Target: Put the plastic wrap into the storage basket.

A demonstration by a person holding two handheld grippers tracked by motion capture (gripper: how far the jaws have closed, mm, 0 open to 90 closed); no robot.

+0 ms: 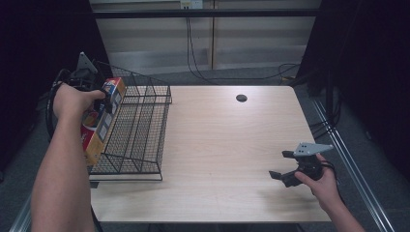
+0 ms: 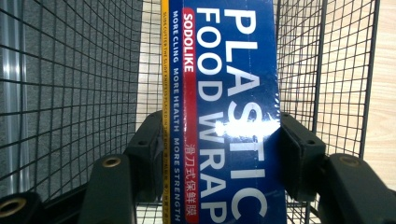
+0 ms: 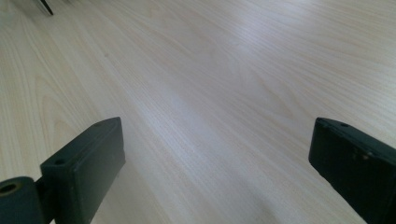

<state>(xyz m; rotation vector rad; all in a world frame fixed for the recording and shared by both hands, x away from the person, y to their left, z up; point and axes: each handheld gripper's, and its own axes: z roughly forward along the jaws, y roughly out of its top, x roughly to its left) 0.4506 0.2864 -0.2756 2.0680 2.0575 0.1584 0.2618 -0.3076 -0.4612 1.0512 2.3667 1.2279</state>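
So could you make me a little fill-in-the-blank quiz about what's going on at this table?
1. The left gripper is shut on a box of plastic food ____.
2. That box is held at the black wire ____.
3. The right gripper hangs over the wooden table with its fingers ____ and holding nothing.

Missing words: wrap; basket; open

Glossy, probably cardboard box [image 2: 224, 112]; matt wood table [image 1: 227, 145]
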